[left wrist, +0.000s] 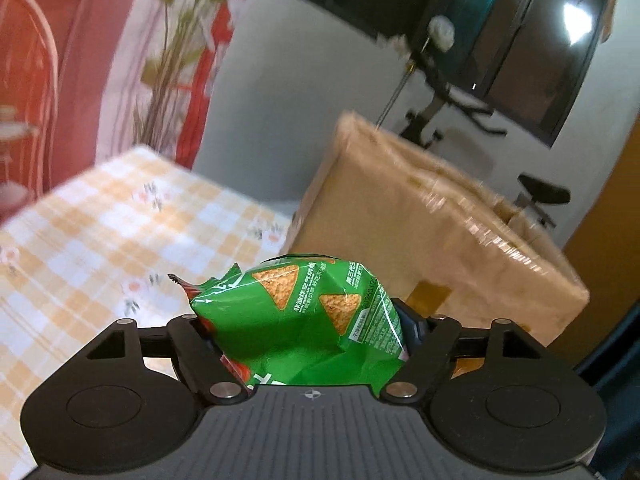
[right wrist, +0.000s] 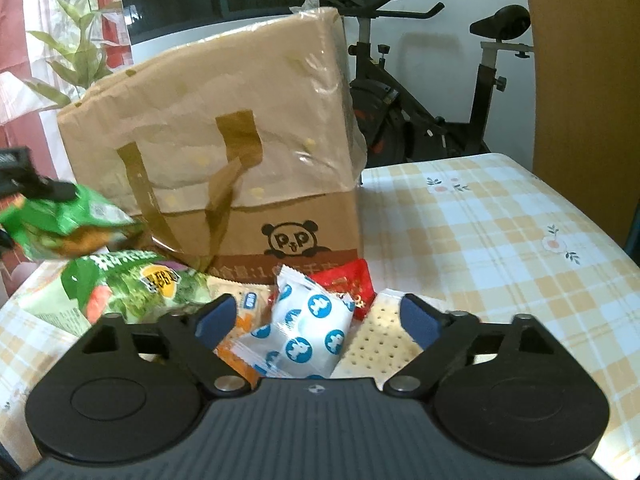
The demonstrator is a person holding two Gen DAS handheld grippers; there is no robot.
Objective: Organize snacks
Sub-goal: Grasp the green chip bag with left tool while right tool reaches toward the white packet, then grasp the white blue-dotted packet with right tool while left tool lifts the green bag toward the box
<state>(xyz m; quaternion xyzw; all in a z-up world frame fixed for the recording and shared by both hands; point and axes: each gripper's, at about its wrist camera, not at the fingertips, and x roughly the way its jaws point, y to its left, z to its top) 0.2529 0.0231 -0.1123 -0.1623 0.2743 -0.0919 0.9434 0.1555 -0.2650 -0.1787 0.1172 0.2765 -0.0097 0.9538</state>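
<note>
Green chip bag [left wrist: 304, 320]: clamped between the jaws of the left gripper [left wrist: 308, 330], crumpled, held clear above the checked tablecloth [left wrist: 100, 232]; long axis runs roughly across the jaws.
Left gripper pose: tilted downward, facing the cardboard box [left wrist: 420, 216].
Right gripper [right wrist: 316, 316]: jaws apart, nothing gripped; pads either side of the white-and-blue packet [right wrist: 304, 336].
Snack pile: green packet [right wrist: 128, 288], red packet [right wrist: 348, 280] and cracker pack [right wrist: 380, 340] lie at the box's foot.
Background: exercise bike [right wrist: 420, 92].

Exercise bike [right wrist: 420, 92] by white wall [left wrist: 280, 92]
</note>
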